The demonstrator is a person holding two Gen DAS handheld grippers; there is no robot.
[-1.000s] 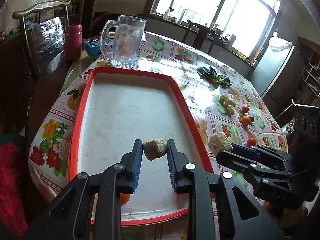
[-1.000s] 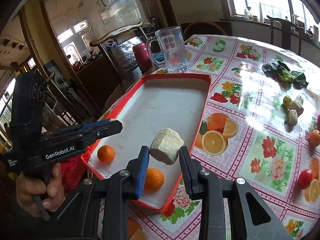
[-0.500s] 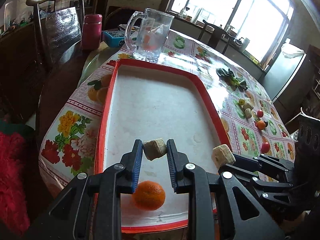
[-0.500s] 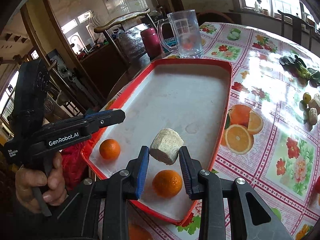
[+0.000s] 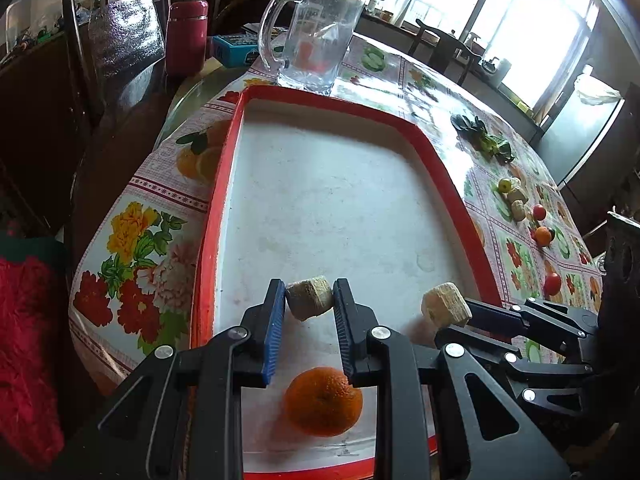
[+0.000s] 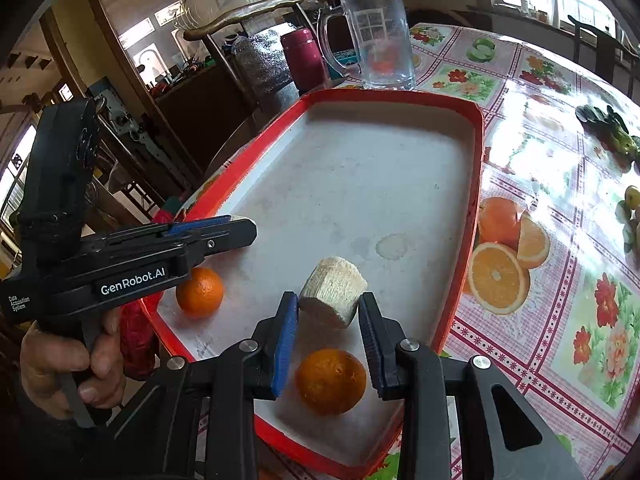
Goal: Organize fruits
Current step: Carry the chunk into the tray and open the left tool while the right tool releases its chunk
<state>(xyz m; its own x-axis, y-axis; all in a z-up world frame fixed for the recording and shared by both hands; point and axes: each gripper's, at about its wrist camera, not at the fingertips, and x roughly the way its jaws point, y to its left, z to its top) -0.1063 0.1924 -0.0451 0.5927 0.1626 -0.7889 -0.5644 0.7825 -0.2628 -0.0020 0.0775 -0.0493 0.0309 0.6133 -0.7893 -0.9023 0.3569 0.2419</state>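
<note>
- Left gripper (image 5: 309, 305): clamped on a beige chunk (image 5: 309, 298), held above the near end of the red tray (image 5: 436, 164).
- Right gripper (image 6: 329, 312): clamped on a larger chunk (image 6: 334, 290), also over the tray.
- Oranges (image 6: 331, 376) (image 6: 199, 292): already lying on the tray floor.
- Step, as judged: delivery of both chunks.
- Next move: lower each clear of the oranges, then release.
- Remaining fruit (image 5: 542, 235): on the tablecloth, well apart.
</note>
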